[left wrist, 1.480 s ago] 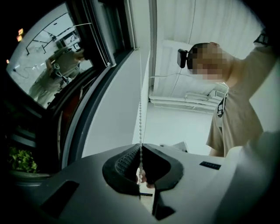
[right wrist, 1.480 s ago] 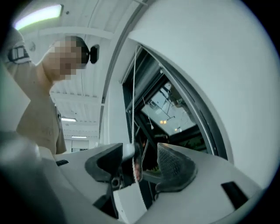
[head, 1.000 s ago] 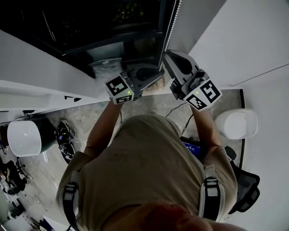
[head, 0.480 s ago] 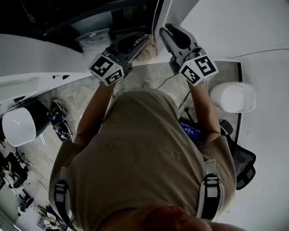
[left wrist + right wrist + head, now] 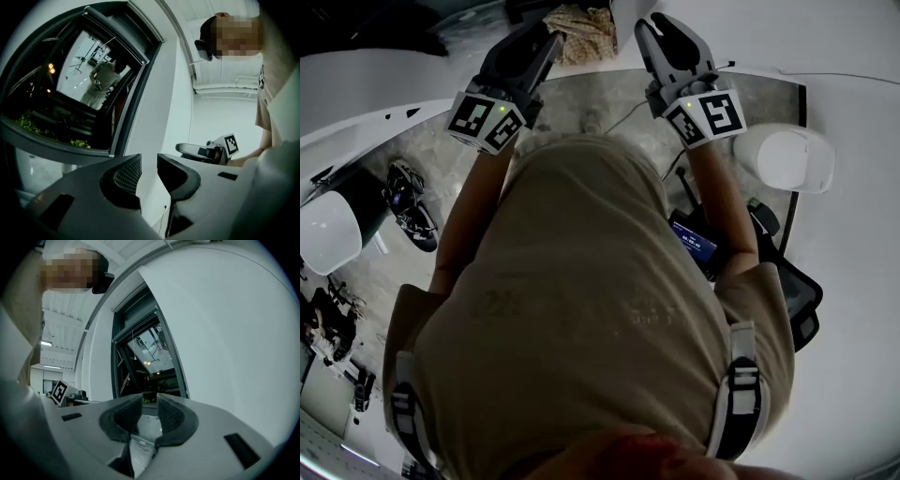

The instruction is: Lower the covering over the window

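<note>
Left gripper (image 5: 149, 163): the jaws have just been opening and now stand released, with only white wall showing through the gap.
Right gripper (image 5: 150, 401): same here, the jaws have just eased apart and grasp nothing. The pads frame the dark glass.
Window (image 5: 147, 359): set in the white wall straight ahead of both grippers, with bare, dark glass in both gripper views.
Covering: we can't pick it out. We judge it sits gathered at the window's top edge, where the right gripper view gives only a grey band, so the lowering looks far from finished.
Why held so: both grippers are level, side by side and aimed at the frame. To us that reads as hands between pulls, free to take a fresh hold.
Hard to see: we can make out no pull cord. A crumpled clear sheet (image 5: 137, 451) shows low behind the right jaws, seemingly beyond them rather than in them.
Cut off: in the head view the person's torso (image 5: 591, 300) fills the picture and the window is lost past the top edge.
</note>
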Available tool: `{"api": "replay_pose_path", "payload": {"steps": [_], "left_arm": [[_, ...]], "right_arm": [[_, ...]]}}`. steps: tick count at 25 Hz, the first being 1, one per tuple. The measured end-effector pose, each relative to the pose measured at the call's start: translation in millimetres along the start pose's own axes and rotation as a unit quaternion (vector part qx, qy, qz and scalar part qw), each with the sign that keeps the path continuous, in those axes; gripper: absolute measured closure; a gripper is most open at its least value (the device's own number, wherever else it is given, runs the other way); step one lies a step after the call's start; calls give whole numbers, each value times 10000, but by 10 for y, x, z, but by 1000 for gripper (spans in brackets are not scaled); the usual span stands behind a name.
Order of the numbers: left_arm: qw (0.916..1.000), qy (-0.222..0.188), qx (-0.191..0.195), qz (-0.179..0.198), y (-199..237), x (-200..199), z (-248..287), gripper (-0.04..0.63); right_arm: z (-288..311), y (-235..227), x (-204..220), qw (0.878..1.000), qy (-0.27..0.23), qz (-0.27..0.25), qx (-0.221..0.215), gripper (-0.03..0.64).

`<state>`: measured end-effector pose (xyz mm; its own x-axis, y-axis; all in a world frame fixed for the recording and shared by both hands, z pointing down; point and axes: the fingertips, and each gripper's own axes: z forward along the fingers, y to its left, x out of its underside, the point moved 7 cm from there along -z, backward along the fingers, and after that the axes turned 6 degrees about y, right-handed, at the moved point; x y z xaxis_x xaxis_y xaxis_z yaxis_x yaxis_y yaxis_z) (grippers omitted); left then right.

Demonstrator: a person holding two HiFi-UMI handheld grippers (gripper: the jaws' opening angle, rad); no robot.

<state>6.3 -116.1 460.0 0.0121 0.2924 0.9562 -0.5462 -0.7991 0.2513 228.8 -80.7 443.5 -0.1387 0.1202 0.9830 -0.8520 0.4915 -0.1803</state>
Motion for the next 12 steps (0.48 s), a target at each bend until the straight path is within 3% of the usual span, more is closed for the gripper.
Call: {"api": "replay_pose_path", "payload": {"steps": [7,12], "left_arm": [[9991,409,-57,-55,-103,480,8,502],[9987,410,-266,-121,-81,591,12,502]], "right_arm": [[56,182,371,9988,417,-141,-202,537],[96,186,639,9964,767,-246,-245,537]]}}
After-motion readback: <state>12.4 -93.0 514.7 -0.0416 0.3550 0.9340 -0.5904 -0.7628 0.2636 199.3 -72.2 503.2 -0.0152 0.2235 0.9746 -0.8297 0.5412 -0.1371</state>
